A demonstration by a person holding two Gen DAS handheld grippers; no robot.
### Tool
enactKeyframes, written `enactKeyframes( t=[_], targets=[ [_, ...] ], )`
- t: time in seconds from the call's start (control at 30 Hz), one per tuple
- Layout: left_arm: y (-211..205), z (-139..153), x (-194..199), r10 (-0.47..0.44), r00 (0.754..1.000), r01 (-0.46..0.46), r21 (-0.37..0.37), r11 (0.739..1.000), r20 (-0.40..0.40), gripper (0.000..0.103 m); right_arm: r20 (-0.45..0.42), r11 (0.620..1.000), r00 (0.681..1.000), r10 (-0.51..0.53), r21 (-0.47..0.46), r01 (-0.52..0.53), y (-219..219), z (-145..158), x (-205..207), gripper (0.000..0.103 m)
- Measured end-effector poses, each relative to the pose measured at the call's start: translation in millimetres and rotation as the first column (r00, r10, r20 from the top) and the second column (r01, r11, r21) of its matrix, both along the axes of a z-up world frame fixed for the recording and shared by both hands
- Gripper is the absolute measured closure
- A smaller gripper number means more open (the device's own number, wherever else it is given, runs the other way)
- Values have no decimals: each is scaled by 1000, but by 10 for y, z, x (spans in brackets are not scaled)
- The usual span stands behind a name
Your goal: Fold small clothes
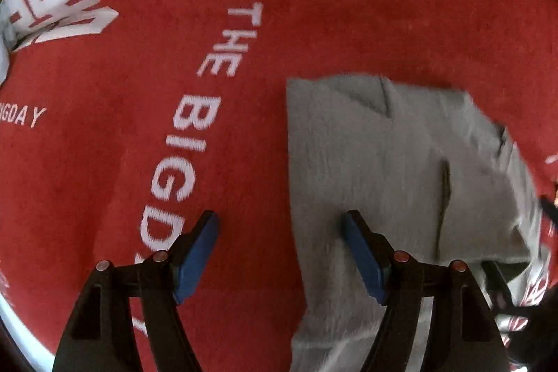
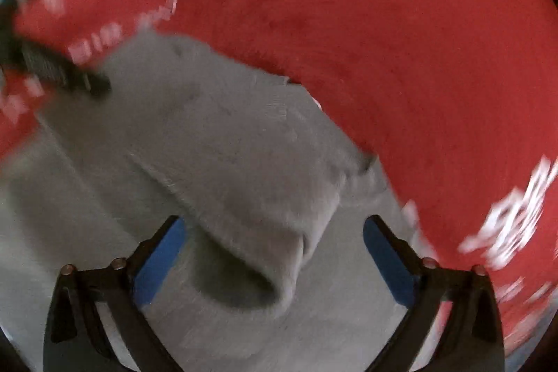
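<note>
A grey garment (image 1: pixel 401 169) lies on a red cloth (image 1: pixel 314 6) printed with white lettering, "THE BIGD…" running down from about 11 o'clock toward 7 o'clock in the left wrist view. In that view the garment fills the area from the centre out to 3 o'clock and down to 6 o'clock, its left edge a straight line falling toward 6 o'clock, with a short dark crease near its middle and a small folded flap at its top edge toward 12 o'clock. The left gripper (image 1: pixel 280 220) has its 2 blue-padded fingers spread wide with nothing between them: the left finger (image 1: pixel 195 257) sits over the bare red cloth and the lettering, the right finger (image 1: pixel 362 253) over the grey fabric, so the garment's left edge runs between them. At 4 o'clock, past the garment's right edge, a dark piece of the other tool shows, too cut off to read. In the right wrist view, which is smeared by motion blur, the garment (image 2: pixel 226 135) spreads from 9 o'clock through the centre to 6 o'clock, with the red cloth (image 2: pixel 401 40) arcing from 12 o'clock round to 4 o'clock. A thick rolled fold (image 2: pixel 258 232) of the grey fabric runs diagonally down between the fingers of the right gripper (image 2: pixel 273 224), whose blue pads (image 2: pixel 387 264) stand wide apart and do not press the fold. At 10 o'clock a dark blurred finger of the left gripper (image 2: pixel 66 72) lies at the garment's far edge.
</note>
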State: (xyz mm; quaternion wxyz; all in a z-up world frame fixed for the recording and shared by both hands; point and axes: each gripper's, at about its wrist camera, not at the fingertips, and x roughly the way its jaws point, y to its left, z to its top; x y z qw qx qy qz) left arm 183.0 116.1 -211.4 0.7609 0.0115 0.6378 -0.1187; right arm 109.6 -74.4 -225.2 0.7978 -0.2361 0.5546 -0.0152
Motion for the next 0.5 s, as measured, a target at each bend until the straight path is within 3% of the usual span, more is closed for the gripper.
enactKeyframes(
  t=[0.03, 0.07, 0.1, 0.13, 0.17, 0.2, 0.23, 0.3, 0.33, 0.37, 0.4, 0.43, 0.5],
  targets=[
    [-9, 7, -19, -10, 1000, 10, 10, 1000, 9, 28, -15, 999, 1000, 8, -36, -9, 7, -89, 85, 51],
    [-8, 15, -45, -14, 1000, 14, 16, 1000, 20, 28, -24, 1000, 1000, -11, -11, 11, -46, -87, 98, 96],
    [5, 22, -68, -18, 999, 17, 17, 1000, 30, 28, -27, 995, 996, -81, 60, 82, -172, -39, 146, 93],
    [17, 28, -92, -23, 999, 22, 16, 1000, 38, 28, -6, 955, 975, -223, 198, 220, -452, 88, 155, 93],
    [36, 35, -104, -25, 999, 24, 12, 1000, 40, 28, -2, 916, 956, -292, 288, 280, -646, 150, 93, 93],
    [62, 42, -107, -26, 999, 26, 5, 1000, 37, 28, -13, 819, 916, -401, 442, 365, -928, 219, 30, 93],
    [76, 46, -108, -28, 999, 28, 2, 1000, 32, 28, -40, 684, 851, -523, 576, 448, -1243, 248, -95, 93],
    [76, 59, -87, -33, 999, 34, -1, 999, 18, 28, -136, 439, 706, -695, 697, 566, -1717, 154, -358, 88],
    [94, 73, -73, -41, 999, 41, -3, 999, 9, 28, -224, 283, 622, -750, 741, 609, -1942, 23, -514, 72],
    [94, 83, -55, -51, 999, 51, -8, 999, 1, 28, -292, 176, 564, -772, 755, 631, -2083, -76, -664, 40],
    [76, 87, -31, -60, 998, 60, -15, 998, -2, 28, -345, 90, 511, -787, 756, 649, -2166, -168, -776, 29],
    [97, 111, 13, -66, 998, 66, -22, 998, -3, 28, -373, 28, 477, -796, 765, 644, -2206, -205, -905, 24],
    [128, 134, 94, -72, 997, 72, -37, 997, -6, 28, -380, 8, 494, -782, 786, 618, -2127, -155, -992, 24]
  ],
)
